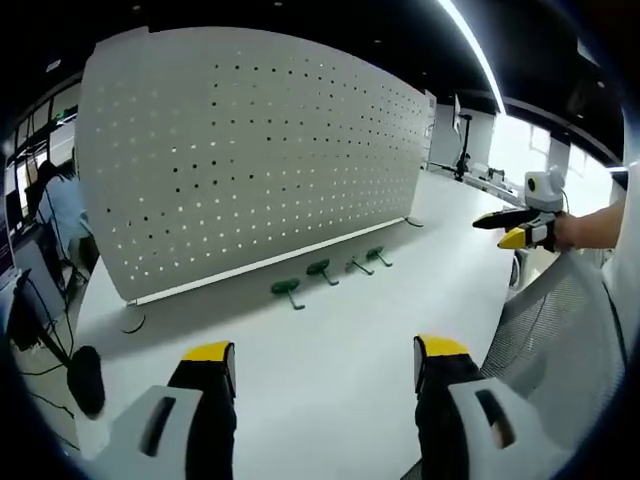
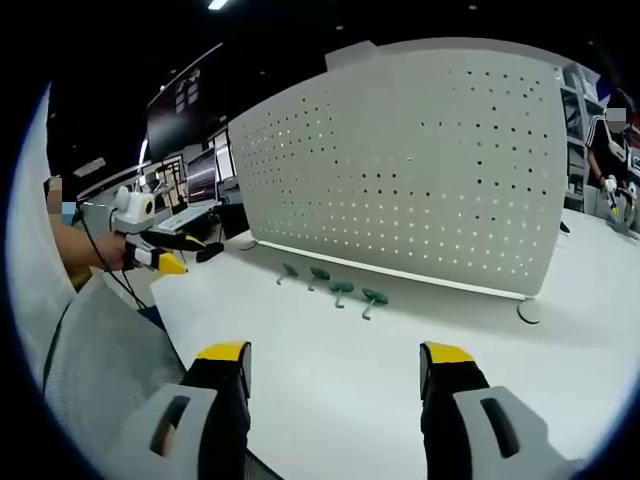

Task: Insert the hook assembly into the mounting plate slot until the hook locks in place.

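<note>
A tall white perforated mounting plate stands upright on the white table. Several green hook assemblies lie in a row on the table in front of it, the nearest hook at the left end. In the right gripper view the same plate and hooks show. My left gripper is open and empty, well short of the hooks. My right gripper is open too, with nothing between its jaws. Each gripper shows hand-held in the other's view: the right gripper, the left gripper.
A grey mesh chair back sits at the table's near edge, also seen as the chair back. A black round object and cables lie at the left. Monitors and desks stand behind; a person sits beyond the plate.
</note>
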